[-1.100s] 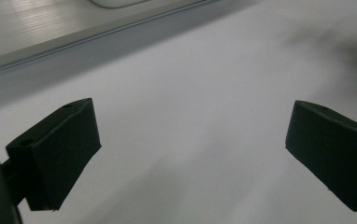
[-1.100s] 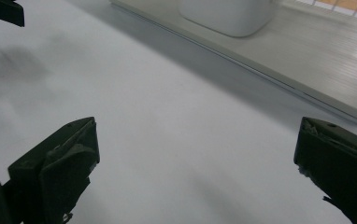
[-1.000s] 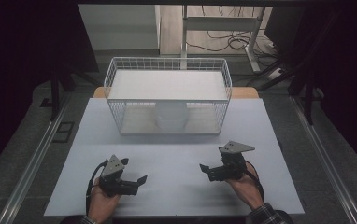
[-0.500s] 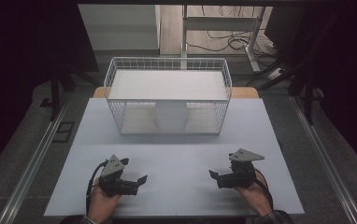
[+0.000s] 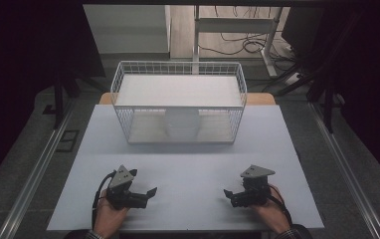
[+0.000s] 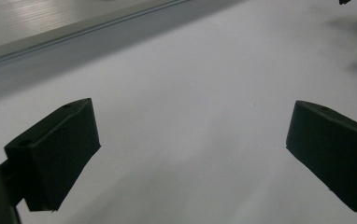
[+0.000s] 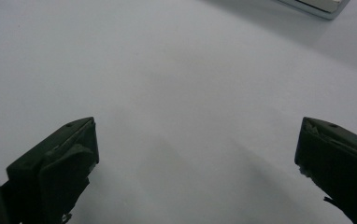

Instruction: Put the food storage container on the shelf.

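- Left gripper (image 6: 190, 154): jaws spread wide, nothing held; bare white table (image 6: 204, 84) is seen between them.
- Right gripper (image 7: 195, 163): jaws likewise wide apart and empty, resting low over the tabletop.
- In the high view both are parked at the near edge, left gripper (image 5: 150, 192) and right gripper (image 5: 226, 193), tips turned inward toward each other, well apart.
- Nearest thing: white wire basket (image 5: 178, 107), at the far middle of the table, well apart from both grippers. Long axis is laid left-right across the table; open top faces up.
- A white block (image 5: 181, 124) is seen through the front mesh; its exact nature cannot be told.
- Risk, judged: a jaw could be snagged in the mesh on a low forward reach, so the light basket is pushed or tipped toward the far edge.
- Risk, judged: a one-sided grip on the rim would skew the basket about its long axis.
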{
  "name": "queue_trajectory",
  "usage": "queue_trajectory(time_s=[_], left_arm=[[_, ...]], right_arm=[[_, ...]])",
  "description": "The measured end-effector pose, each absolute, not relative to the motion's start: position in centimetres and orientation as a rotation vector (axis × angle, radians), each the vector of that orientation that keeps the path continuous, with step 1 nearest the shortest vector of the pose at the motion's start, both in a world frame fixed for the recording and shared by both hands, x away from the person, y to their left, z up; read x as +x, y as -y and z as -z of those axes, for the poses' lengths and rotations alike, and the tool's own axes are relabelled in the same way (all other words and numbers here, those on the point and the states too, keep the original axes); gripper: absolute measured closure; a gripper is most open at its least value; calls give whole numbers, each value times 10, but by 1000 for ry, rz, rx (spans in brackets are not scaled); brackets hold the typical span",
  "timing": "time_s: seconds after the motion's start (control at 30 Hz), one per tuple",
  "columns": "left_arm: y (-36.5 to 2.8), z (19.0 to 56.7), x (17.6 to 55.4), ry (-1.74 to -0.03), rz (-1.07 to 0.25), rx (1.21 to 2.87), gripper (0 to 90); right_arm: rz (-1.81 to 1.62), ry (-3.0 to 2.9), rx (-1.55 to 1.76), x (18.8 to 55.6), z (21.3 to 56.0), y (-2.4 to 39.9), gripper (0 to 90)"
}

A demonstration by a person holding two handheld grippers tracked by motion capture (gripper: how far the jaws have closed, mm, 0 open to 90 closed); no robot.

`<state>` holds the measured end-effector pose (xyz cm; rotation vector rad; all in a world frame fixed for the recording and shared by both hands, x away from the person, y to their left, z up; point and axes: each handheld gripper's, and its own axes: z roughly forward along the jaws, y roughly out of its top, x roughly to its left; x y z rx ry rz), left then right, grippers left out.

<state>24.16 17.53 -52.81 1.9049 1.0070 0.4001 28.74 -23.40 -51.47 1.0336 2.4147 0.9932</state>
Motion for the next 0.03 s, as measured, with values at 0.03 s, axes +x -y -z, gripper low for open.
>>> queue_trajectory(time_s=[0.03], left_arm=[[-176,528,242,-1007,-401,1904,20]], right_arm=[[-997,-2410,1031,288,515,234,0]])
